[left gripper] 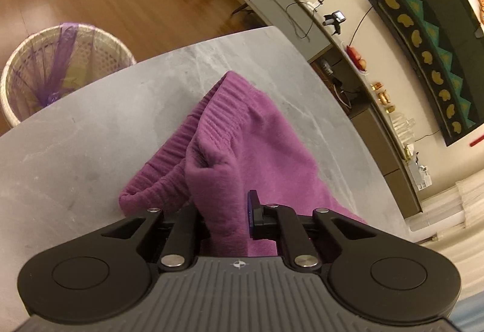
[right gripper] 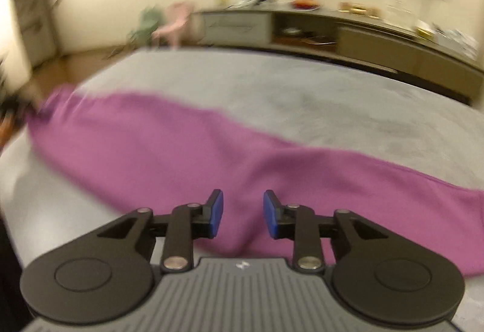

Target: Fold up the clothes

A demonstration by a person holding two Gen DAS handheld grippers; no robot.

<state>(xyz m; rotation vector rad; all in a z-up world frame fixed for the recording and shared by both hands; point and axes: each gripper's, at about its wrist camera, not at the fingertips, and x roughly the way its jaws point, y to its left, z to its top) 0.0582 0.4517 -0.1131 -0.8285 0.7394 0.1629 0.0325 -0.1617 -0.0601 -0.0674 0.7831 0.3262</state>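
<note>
Left gripper (left gripper: 225, 212) angled downward, fingers clenched on purple garment (left gripper: 242, 132); right gripper (right gripper: 243, 212) released above it; grey surface (left gripper: 90, 120) beyond.

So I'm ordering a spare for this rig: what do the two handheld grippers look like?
Both look alike. The left gripper and right gripper each have a grey ribbed body with a small cross-shaped mark at its front edge, two round black housings, black linkage arms with silver pivot pins, and blue pads on black fingers. No cables, hands or sleeves are in view.
</note>
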